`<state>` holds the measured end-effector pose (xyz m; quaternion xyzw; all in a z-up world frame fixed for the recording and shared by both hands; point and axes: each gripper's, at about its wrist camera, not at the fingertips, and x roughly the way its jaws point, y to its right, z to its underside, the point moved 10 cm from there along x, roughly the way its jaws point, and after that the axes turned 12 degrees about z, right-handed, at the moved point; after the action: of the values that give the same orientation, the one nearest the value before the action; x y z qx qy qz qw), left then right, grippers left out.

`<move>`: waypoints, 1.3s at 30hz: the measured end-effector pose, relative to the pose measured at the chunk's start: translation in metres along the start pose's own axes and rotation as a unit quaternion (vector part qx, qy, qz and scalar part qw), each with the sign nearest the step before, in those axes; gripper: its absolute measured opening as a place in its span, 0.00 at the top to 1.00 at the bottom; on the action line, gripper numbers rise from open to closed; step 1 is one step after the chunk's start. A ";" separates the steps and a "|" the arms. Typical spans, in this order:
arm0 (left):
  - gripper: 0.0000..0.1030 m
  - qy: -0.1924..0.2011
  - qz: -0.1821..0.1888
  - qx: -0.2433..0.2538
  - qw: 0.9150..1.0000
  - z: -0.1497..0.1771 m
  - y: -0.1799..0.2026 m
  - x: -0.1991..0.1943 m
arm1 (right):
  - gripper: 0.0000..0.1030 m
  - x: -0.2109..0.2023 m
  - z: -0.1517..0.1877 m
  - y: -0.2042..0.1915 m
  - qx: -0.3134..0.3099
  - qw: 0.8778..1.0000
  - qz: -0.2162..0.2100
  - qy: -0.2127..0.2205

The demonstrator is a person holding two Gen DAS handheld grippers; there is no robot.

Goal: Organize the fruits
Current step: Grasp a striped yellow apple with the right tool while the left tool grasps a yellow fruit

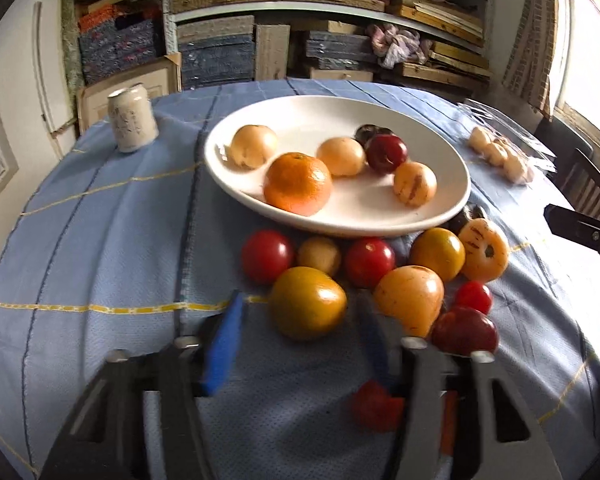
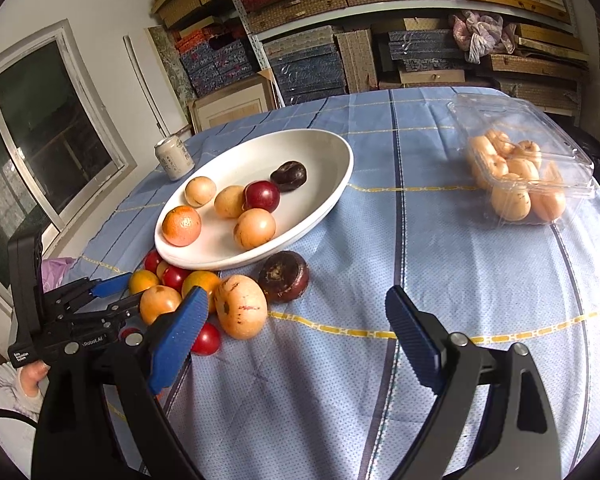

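A white oval plate holds a mandarin, pale yellow fruits and two dark red ones. Several loose red, yellow-orange and pale streaked fruits lie on the blue cloth in front of it. My left gripper is low over this pile. A yellow-orange fruit sits between its blue fingertips, with a gap on each side. A small red fruit lies under its right finger. My right gripper stands wide open over bare cloth, near a dark brown fruit.
A white drink can stands left of the plate. A clear plastic clamshell with pale fruits lies at the right. Shelves stacked with boxes fill the back; a chair stands at the table's right edge.
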<state>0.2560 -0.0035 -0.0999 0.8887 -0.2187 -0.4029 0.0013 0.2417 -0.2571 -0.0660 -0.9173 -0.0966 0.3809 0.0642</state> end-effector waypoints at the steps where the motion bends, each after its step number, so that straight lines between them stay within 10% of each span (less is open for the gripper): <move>1: 0.58 -0.002 0.002 0.002 1.000 0.000 0.002 0.001 | 0.15 0.001 0.001 -0.001 -0.001 1.000 0.000 -0.001; 13: 0.61 0.012 -0.009 -0.004 1.000 0.000 -0.005 -0.006 | 0.15 0.006 0.014 -0.029 -0.070 0.997 -0.004 -0.008; 20: 0.61 0.013 -0.005 -0.026 1.000 0.001 -0.014 -0.008 | 0.44 0.024 0.033 -0.050 -0.167 0.985 0.040 -0.020; 39: 0.61 0.008 0.006 -0.030 1.000 0.004 -0.010 -0.003 | 0.64 0.051 0.027 -0.057 -0.084 0.993 -0.029 -0.071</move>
<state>0.2553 0.0078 -0.1018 0.8900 -0.2123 -0.4023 0.0321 0.2501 -0.1893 -0.1090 -0.8868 -0.1589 0.4338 -0.0096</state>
